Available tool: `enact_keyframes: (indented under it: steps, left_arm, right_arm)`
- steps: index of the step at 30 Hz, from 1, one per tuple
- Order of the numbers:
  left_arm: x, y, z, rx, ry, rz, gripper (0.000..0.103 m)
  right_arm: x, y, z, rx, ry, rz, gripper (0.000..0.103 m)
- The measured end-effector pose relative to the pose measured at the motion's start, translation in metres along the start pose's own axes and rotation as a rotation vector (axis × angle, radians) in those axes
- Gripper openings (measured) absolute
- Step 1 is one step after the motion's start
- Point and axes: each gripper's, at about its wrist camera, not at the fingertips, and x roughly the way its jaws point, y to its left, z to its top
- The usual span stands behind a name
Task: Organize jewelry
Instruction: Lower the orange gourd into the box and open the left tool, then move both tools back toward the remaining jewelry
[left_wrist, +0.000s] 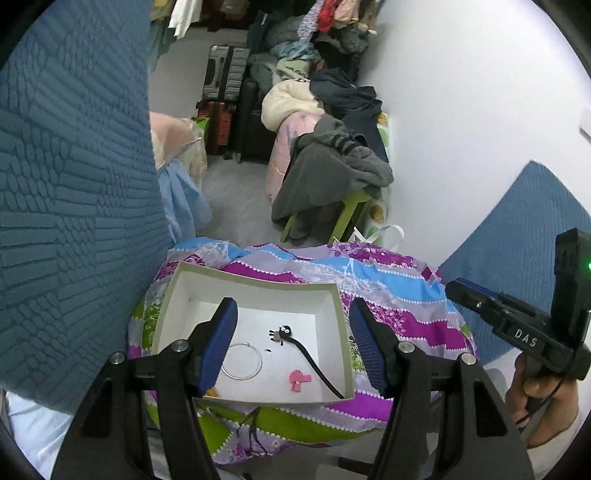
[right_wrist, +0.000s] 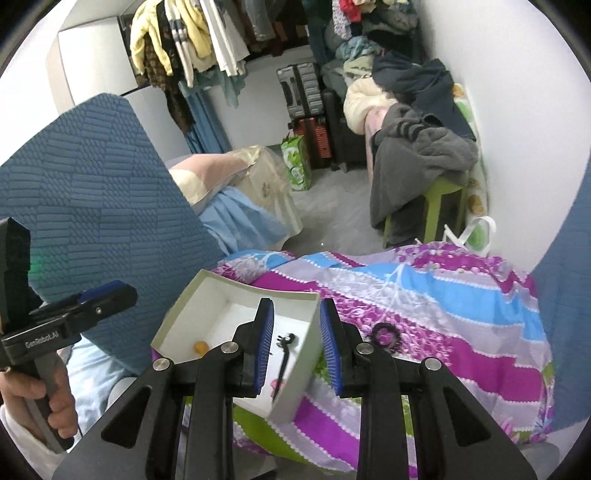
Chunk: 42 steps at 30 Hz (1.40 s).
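Note:
An open white box (left_wrist: 334, 306) (right_wrist: 177, 314) rests on a colourful patterned cloth (left_wrist: 406, 295) (right_wrist: 424, 295). Inside lie a silver hoop (left_wrist: 242, 360), a black hair clip with a long tail (left_wrist: 295, 341) (right_wrist: 284, 350), a pink piece (left_wrist: 299, 380) and a small orange piece (right_wrist: 201, 347). A black beaded bracelet (right_wrist: 386, 334) lies on the cloth right of the box. My left gripper (left_wrist: 291, 339) is open above the box, empty. My right gripper (right_wrist: 297, 347) is open, its jaws either side of the box's right wall.
Blue textured cushions (left_wrist: 74, 184) (right_wrist: 92, 192) flank the cloth. Beyond are a green stool piled with grey clothes (left_wrist: 332, 177) (right_wrist: 417, 158), suitcases (left_wrist: 225, 96) (right_wrist: 306, 110) and hanging clothes (right_wrist: 192, 37). A black cord (left_wrist: 251, 428) lies on the cloth near the box's front.

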Motion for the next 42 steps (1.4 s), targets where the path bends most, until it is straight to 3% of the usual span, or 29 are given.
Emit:
enact_keyframes:
  steps: [13,20,29,41,42]
  left_arm:
    - [0.022,-0.055,-0.034,-0.018,0.027,-0.090,0.063]
    - [0.040,-0.075,-0.056,-0.009,0.068,-0.110,0.059]
    - [0.079,-0.092,-0.082,-0.018,0.154,-0.142,0.049]
    - [0.133,-0.121,-0.098,-0.019,0.253,-0.142,0.039]
    - [0.137,-0.122,-0.100,-0.020,0.258,-0.138,0.035]
  right_arm:
    - [-0.038,-0.052,-0.037,-0.003,-0.018,-0.055,0.024]
    - [-0.031,-0.080,-0.069,0.000,0.004,-0.050,0.024]
    - [0.029,-0.114,-0.112,0.025,0.108,0.015,0.024]
    - [0.117,-0.139,-0.123,-0.056,0.215,0.085,0.024]
    - [0.121,-0.141,-0.124,-0.057,0.222,0.081,0.024]
